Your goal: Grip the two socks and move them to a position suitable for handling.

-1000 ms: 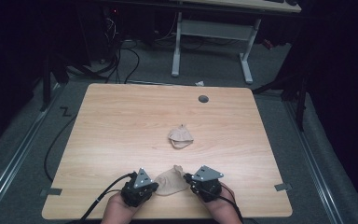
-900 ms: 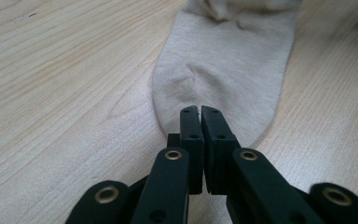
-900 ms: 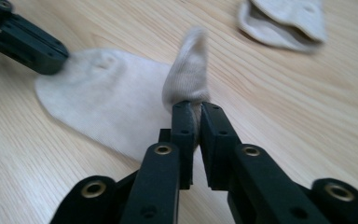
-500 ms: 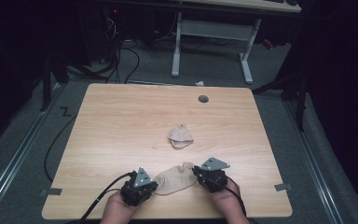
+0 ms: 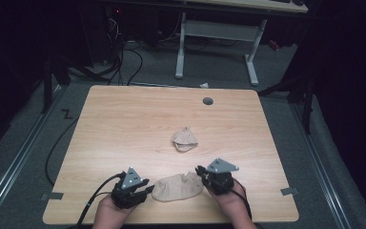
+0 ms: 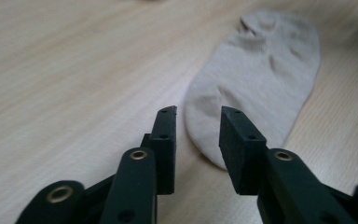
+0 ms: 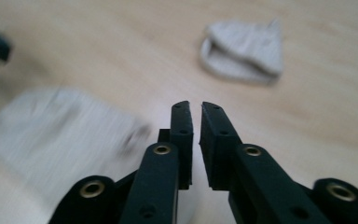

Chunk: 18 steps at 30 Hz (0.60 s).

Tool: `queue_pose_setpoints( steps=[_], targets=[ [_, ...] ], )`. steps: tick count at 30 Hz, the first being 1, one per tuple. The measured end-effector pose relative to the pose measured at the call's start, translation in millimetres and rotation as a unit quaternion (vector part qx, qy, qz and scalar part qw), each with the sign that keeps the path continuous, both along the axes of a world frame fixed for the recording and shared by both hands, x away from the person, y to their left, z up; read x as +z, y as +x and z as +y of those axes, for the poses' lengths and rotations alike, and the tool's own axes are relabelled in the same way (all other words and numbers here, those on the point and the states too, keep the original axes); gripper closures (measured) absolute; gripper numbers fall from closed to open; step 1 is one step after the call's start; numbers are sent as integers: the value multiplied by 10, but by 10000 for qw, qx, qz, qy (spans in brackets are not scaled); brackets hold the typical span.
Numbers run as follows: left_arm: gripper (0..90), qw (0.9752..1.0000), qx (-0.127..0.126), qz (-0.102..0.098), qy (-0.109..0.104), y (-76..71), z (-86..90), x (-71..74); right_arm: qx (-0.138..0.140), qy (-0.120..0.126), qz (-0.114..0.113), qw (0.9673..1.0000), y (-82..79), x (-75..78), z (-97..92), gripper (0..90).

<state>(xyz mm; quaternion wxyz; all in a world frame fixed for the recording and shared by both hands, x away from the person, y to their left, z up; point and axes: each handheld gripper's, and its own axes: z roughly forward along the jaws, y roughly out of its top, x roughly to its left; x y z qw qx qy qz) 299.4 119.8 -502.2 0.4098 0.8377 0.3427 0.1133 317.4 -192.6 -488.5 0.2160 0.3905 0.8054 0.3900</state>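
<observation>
A beige sock (image 5: 177, 187) lies flat near the table's front edge, between my two grippers. The left gripper (image 5: 147, 190) sits at its toe end. Its jaws have just been opening, and in the left gripper view (image 6: 199, 112) they stand apart over the sock's toe (image 6: 261, 70) without pressing it. At the cuff end, the right gripper (image 5: 200, 171) has its jaws (image 7: 196, 106) almost together, with nothing seen between them. The blurred sock (image 7: 60, 135) lies just left of them. A second beige sock (image 5: 184, 140) (image 7: 244, 51) lies bunched at the table's middle.
The wooden table (image 5: 124, 124) has a round cable hole (image 5: 208, 101) at the back right. A person's hands come in at the front edge. Black cables trail off the left side to the floor. A white desk frame (image 5: 214, 43) stands behind.
The near sock went from crumpled to stretched flat as the right gripper drew away to the right. The left gripper's jaws have opened and let go of the sock.
</observation>
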Motion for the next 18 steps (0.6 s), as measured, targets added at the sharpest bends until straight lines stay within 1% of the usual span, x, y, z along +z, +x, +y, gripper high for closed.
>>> queue_pose_setpoints(
  steps=[1,2,3,4,5,6,7,8,9,10,11,12,13,14,15,16,17,18],
  targets=[
    [644,10000,0,0,0,0,0,0,0,0,0,10000,0,0,0,846],
    [644,10000,78,-20,-16,26,53,14,-67,66,-6,10000,93,21,8,853],
    [632,9999,148,-11,-29,46,95,18,-198,97,18,9998,270,40,32,863],
    [618,9995,284,12,-100,80,159,12,-346,89,193,9992,580,27,103,867],
    [613,9995,284,12,-100,80,159,12,-346,89,193,9992,580,27,103,867],
    [613,9993,355,29,-121,102,195,7,-388,10,230,9990,695,15,134,867],
    [605,9992,380,37,-113,114,219,2,-487,-93,304,9983,873,-10,189,864],
    [600,9991,399,41,-111,124,236,-4,-567,-261,437,9971,1121,-55,264,862],
    [600,9991,409,48,-111,127,244,-9,-567,-261,437,9971,1121,-55,264,862],
    [598,9991,410,54,-82,129,260,-18,-612,-443,543,9957,1291,-92,320,861],
    [597,9991,410,54,-82,129,260,-18,-612,-443,543,9957,1291,-92,320,861],
    [597,9992,400,62,-60,128,272,-18,-609,-622,648,9941,1379,-136,361,858],
    [596,9992,400,62,-60,128,272,-18,-609,-622,648,9941,1379,-136,361,858],
    [596,9991,411,49,-94,127,278,-18,-587,-819,752,9921,1404,-202,380,858],
    [596,9991,411,49,-94,127,278,-18,-587,-819,752,9921,1404,-202,380,858],
    [597,9992,370,75,-106,123,274,-14,-572,-933,813,9907,1379,-255,380,858],
    [599,9992,370,75,-106,123,274,-14,-572,-933,813,9907,1379,-255,380,858],
    [599,9991,227,251,-246,106,245,0,-549,-868,802,9915,1310,-272,352,858]
  ],
)
